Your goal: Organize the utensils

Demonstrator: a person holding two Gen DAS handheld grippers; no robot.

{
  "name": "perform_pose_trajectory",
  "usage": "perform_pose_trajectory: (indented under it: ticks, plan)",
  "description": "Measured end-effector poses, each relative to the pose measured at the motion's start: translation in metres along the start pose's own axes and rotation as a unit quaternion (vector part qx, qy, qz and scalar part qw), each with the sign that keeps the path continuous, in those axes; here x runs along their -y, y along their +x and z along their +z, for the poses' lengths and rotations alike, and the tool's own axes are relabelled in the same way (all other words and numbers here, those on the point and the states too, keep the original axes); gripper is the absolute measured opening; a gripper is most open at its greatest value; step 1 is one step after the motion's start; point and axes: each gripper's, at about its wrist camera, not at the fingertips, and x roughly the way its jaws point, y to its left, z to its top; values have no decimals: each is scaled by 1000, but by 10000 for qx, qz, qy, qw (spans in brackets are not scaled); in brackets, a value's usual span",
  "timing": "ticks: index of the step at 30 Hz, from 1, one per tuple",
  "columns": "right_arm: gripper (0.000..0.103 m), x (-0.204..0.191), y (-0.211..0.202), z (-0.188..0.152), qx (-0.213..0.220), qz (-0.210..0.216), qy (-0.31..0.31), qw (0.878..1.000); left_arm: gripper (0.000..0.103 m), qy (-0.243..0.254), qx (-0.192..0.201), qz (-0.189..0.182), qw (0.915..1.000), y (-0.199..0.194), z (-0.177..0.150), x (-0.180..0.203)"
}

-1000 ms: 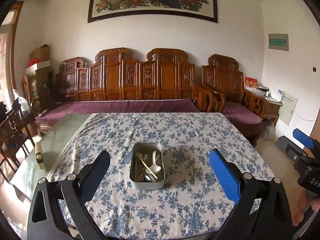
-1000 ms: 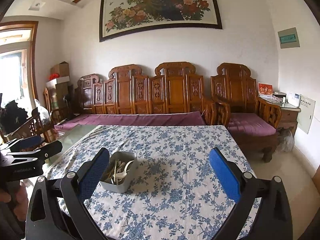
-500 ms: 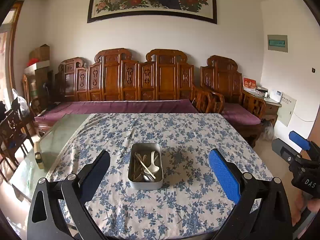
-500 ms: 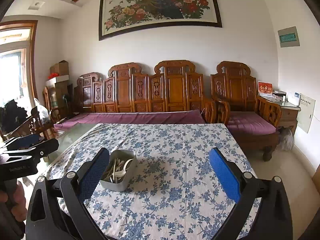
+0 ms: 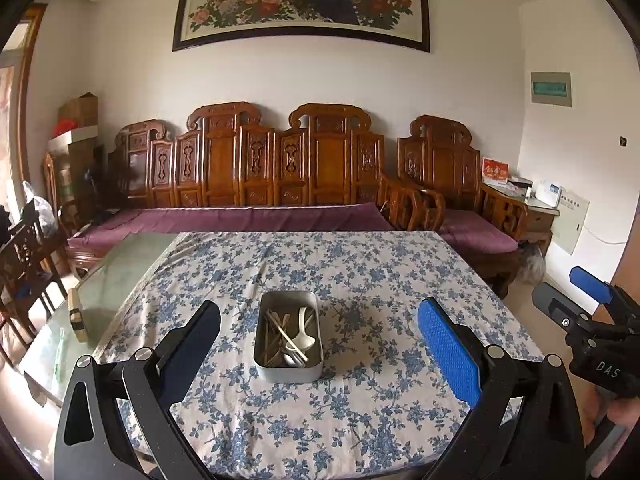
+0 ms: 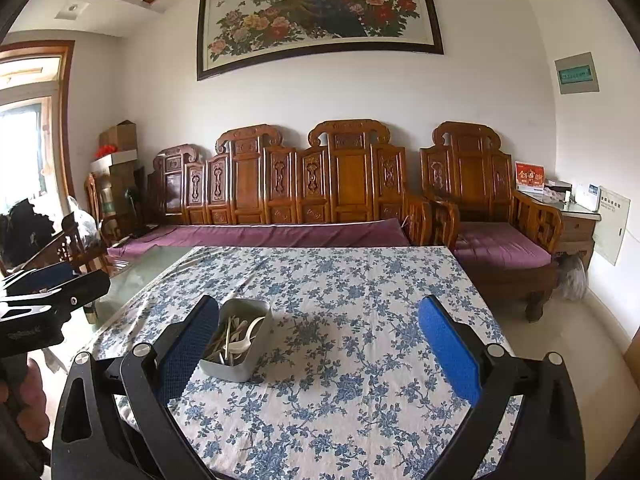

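**A Room With a Big Table and a Long Bench**

A table is covered by a white cloth with blue flowers [image 5: 360, 280]. On the left, a bare strip of glass table top [image 5: 120, 276] is left showing. A small block [image 5: 76, 316] is seen on the glass.

Behind the table, a long carved wooden bench [image 6: 304, 184] with a purple cushion [image 6: 280, 234] is set against the white wall. A wooden armchair [image 6: 476, 184] is placed beside it.

A big painting of flowers and a peacock [image 6: 320, 12] is hung above. Cardboard boxes [image 6: 118, 140] are stacked in the left corner.
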Motion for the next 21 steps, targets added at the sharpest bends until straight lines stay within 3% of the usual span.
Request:
perform_pose_trajectory:
  ticks: [21]
  plan:
    - [100, -1, 0, -1, 14, -8, -24, 10000, 95, 14, 34, 3, 10000, -4, 3, 1]
